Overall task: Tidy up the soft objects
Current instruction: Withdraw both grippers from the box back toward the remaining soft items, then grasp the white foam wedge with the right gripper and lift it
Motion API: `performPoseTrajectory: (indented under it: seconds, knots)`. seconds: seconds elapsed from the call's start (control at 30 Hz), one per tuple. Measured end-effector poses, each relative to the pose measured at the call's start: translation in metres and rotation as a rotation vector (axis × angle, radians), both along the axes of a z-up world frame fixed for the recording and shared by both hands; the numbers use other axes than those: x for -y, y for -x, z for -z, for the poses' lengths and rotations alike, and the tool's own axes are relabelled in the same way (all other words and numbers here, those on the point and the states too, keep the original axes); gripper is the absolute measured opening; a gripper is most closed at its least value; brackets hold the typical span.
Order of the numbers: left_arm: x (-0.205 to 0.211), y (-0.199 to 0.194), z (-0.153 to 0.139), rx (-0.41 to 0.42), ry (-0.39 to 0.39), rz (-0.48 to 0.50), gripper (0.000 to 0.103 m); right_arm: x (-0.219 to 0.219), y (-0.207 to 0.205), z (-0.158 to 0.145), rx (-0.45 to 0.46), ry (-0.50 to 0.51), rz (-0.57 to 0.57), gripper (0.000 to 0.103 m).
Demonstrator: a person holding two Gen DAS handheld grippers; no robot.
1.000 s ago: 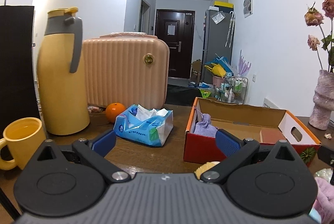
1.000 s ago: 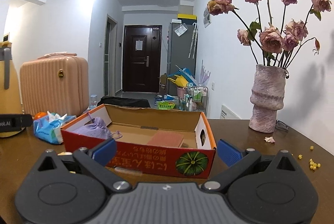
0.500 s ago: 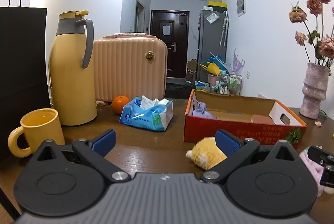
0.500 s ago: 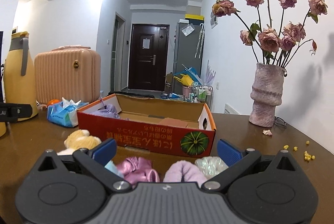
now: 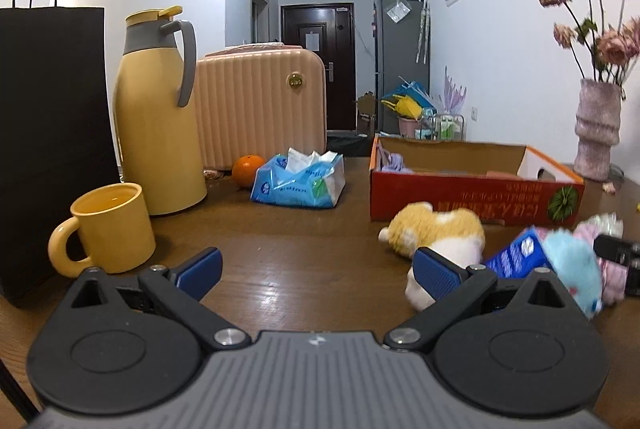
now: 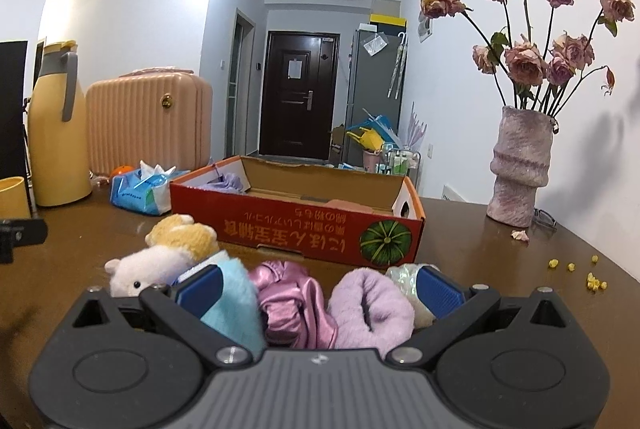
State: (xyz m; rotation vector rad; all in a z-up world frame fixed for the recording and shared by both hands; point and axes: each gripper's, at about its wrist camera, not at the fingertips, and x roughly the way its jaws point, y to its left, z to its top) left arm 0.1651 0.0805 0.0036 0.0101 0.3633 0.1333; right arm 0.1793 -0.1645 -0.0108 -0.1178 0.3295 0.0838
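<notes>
A red cardboard box (image 5: 472, 197) (image 6: 296, 225) stands open on the brown table, with a lilac cloth (image 6: 224, 183) in its far left corner. In front of it lie a yellow-and-white plush (image 5: 436, 229) (image 6: 176, 241), a light blue soft item (image 6: 236, 301), a shiny pink scrunchie (image 6: 288, 293), a fluffy lilac piece (image 6: 372, 305) and an iridescent scrunchie (image 6: 404, 275). My right gripper (image 6: 318, 285) is open, with the soft pile between its fingers. My left gripper (image 5: 316, 271) is open and empty, left of the plush.
A yellow mug (image 5: 108, 225), yellow thermos (image 5: 156, 109), black paper bag (image 5: 48, 133), pink case (image 5: 256, 109), orange (image 5: 247, 170) and tissue pack (image 5: 300, 179) stand at the left. A vase of dried roses (image 6: 520, 165) stands at the right, with yellow crumbs (image 6: 580, 271) nearby.
Both grippers have drawn back from the box towards the table's near side. The plush and the pile of soft items have come into view in front of them.
</notes>
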Motion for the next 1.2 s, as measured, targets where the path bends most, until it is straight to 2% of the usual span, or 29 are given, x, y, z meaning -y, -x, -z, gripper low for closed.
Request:
performPoseTrajectory:
  seconds: [0.17, 0.47, 0.77, 1.03, 1.2]
  knots:
    - [-0.006, 0.013, 0.009, -0.014, -0.048, 0.005, 0.103, -0.003, 0.003, 0.005, -0.026, 0.003, -0.002, 0.103]
    - [-0.034, 0.023, 0.014, -0.057, -0.014, 0.004, 0.103, -0.022, 0.012, 0.015, -0.085, 0.007, -0.046, 0.103]
    - [-0.044, 0.031, 0.019, -0.095, -0.016, 0.022, 0.103, -0.049, 0.027, 0.016, -0.133, -0.046, -0.115, 0.103]
    - [-0.052, 0.038, 0.024, -0.121, -0.011, 0.05, 0.103, -0.077, 0.04, 0.021, -0.175, -0.048, -0.16, 0.091]
    - [-0.055, 0.04, 0.027, -0.13, -0.005, 0.063, 0.103, -0.094, 0.039, 0.026, -0.229, -0.026, -0.186, 0.074]
